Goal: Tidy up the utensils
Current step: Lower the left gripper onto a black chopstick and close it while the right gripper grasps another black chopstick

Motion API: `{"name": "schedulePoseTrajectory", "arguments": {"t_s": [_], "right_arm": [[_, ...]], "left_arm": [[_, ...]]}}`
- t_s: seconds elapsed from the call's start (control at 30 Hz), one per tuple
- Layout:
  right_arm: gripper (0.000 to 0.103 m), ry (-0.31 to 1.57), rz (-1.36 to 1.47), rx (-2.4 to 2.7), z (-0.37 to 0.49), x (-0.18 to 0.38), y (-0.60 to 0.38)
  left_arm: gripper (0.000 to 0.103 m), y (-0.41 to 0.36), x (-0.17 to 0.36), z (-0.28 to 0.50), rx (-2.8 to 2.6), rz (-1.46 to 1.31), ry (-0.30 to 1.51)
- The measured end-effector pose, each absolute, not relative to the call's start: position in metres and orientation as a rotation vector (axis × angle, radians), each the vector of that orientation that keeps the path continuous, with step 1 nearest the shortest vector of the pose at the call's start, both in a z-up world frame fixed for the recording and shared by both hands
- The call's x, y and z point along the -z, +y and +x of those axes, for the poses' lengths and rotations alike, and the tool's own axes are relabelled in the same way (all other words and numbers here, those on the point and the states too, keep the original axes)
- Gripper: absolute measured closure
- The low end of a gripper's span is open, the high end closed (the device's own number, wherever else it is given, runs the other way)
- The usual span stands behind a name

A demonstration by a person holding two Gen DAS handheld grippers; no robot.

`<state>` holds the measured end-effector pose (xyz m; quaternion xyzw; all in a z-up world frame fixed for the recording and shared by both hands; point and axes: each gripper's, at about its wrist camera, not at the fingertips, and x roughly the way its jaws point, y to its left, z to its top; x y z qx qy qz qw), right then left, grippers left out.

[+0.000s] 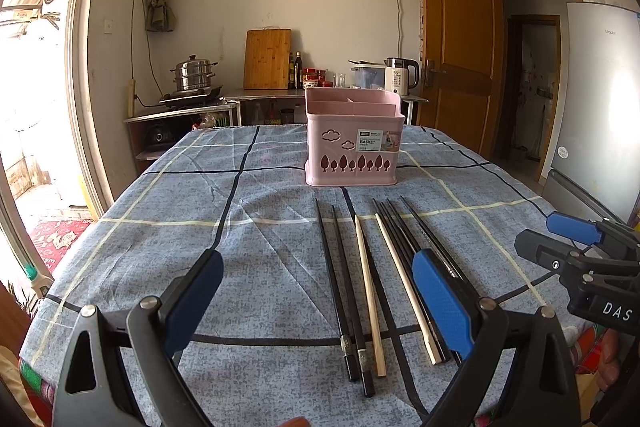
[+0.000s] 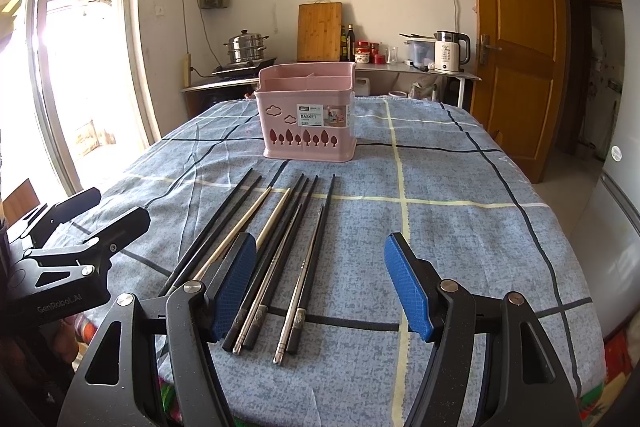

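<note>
Several chopsticks lie side by side on the blue checked tablecloth: black ones (image 1: 340, 287), two pale wooden ones (image 1: 370, 303) and, in the right wrist view, metal ones (image 2: 298, 291). A pink utensil basket (image 1: 352, 143) with divided compartments stands upright behind them and shows empty; it also appears in the right wrist view (image 2: 306, 113). My left gripper (image 1: 316, 299) is open and empty, hovering above the near ends of the chopsticks. My right gripper (image 2: 320, 287) is open and empty over the metal and black chopsticks; it also shows at the left wrist view's right edge (image 1: 576, 239).
The table (image 2: 460, 227) ends just below the grippers. A counter (image 1: 260, 95) with a steamer pot, cutting board, bottles and kettle stands behind. A wooden door (image 1: 456, 39) and a fridge (image 1: 600, 99) are at the right, a glass door at the left.
</note>
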<state>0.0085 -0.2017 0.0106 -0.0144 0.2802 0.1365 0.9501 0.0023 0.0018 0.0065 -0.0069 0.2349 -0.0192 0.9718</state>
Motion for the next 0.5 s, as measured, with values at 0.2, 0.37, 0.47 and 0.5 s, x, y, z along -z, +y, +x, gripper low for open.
{"name": "schedulePoseTrajectory", "arguments": {"t_s": [0.2, 0.37, 0.47, 0.5], "right_arm": [[0.036, 0.607, -0.017, -0.298, 0.028, -0.006, -0.202], [0.036, 0.636, -0.01, -0.309, 0.051, -0.008, -0.203], [0.039, 0.665, -0.01, -0.32, 0.071, -0.01, -0.201], [0.043, 0.676, -0.019, -0.322, 0.078, -0.01, -0.199]], "left_arm": [[0.006, 0.014, -0.004, 0.03, 0.059, -0.022, 0.539], [0.006, 0.018, -0.003, 0.062, 0.046, 0.024, 0.596], [0.006, 0.021, -0.001, 0.086, 0.057, 0.032, 0.649], [0.006, 0.022, -0.001, 0.094, 0.059, 0.03, 0.66]]}}
